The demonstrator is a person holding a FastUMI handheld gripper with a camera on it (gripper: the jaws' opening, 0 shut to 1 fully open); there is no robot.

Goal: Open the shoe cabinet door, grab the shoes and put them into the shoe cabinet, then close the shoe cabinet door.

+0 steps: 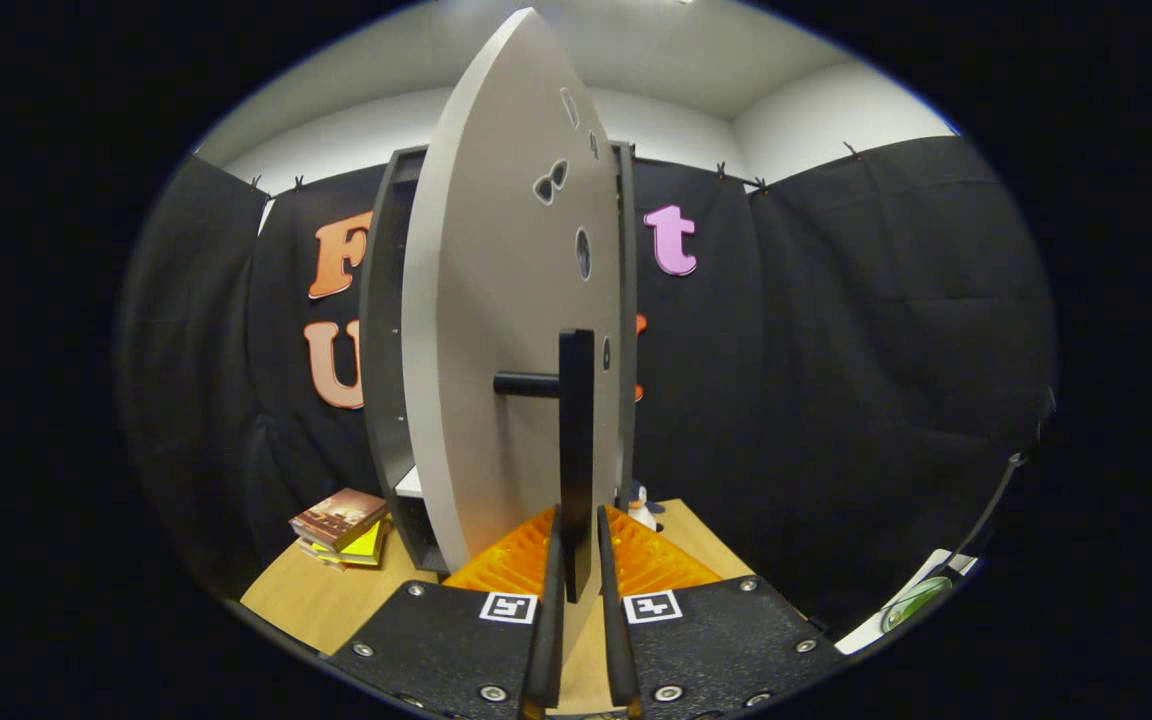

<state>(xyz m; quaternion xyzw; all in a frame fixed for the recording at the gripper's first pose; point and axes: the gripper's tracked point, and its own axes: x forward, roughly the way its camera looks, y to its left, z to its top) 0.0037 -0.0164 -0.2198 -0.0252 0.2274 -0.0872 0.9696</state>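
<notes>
Low in the centre of the frame, the tool is closed on the black vertical bar handle of the pale grey cabinet door, one finger pressing each side of the bar's lower end. That door stands swung out edge-on toward the camera, so the opening step looks well under way or nearly done. Behind it, slightly left of centre, the dark-framed shoe cabinet shows a white inner shelf near its base. Shoes cannot be made out, so fetching them, placing them inside and shutting the door all seem left to do. At lower left a small stack of books lies on the wooden counter just beside the cabinet's foot, narrowing the approach on that side. Right of the door, a small penguin figure stands near the counter's far edge, with open room beyond toward the black cloth wall.
</notes>
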